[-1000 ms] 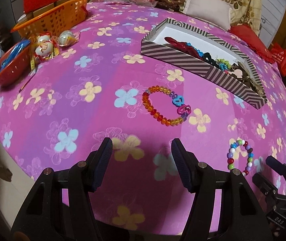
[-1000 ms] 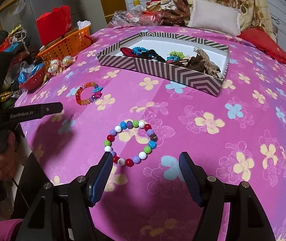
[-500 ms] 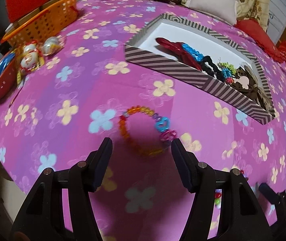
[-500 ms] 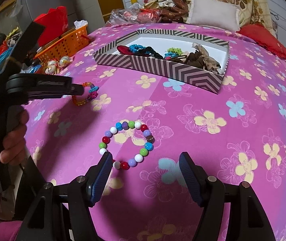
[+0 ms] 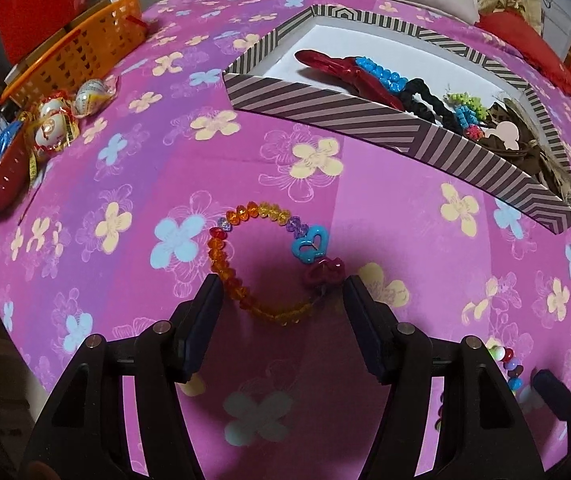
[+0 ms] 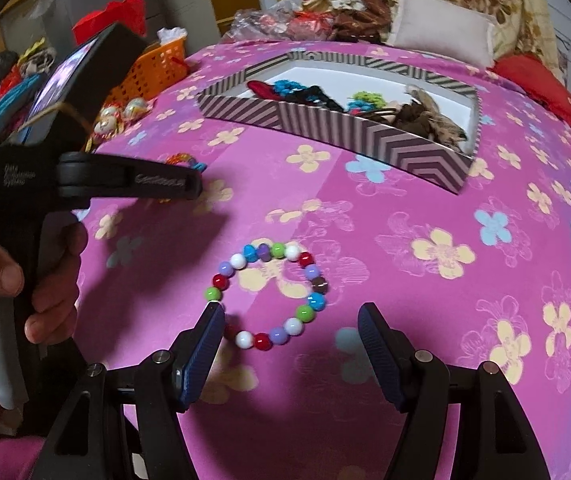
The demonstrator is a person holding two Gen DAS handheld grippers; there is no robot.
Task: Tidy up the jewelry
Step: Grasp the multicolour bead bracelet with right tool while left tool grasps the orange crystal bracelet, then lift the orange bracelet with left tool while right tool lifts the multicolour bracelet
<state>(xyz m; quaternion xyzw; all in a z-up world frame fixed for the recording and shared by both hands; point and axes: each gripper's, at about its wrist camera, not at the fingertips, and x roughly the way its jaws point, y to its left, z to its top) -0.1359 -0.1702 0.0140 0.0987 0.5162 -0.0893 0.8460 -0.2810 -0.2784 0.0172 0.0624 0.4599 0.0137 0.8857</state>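
Left gripper [image 5: 279, 294]: jaws spread, empty, straddling the near arc of the amber bead bracelet [image 5: 263, 264], which lies flat on the pink floral cloth [image 5: 133, 184] with its blue and magenta heart charms on the right side. Right gripper [image 6: 289, 326]: jaws spread, empty, the left fingertip [image 6: 211, 318] just beside or touching the multicolour bead bracelet [image 6: 267, 296], the right fingertip well clear of it. Destination, by judgement: the striped box [image 5: 325, 110], far right of centre, already holding a red piece, blue beads, black and brown items. Risks: round beads may roll out of a closing pinch; the off-centre right gripper may nudge its bracelet sideways rather than catch it; soft cloth may bunch into the pads; the heart charms could snag. The two grippers work close together, so lifting both at once risks a clash. Room: open cloth between bracelets and box; the box wall needs clearing. Far left, an orange basket [image 5: 81, 50] and wrapped eggs [image 5: 71, 110] lie well apart; the cloth's edge falls away at near left.
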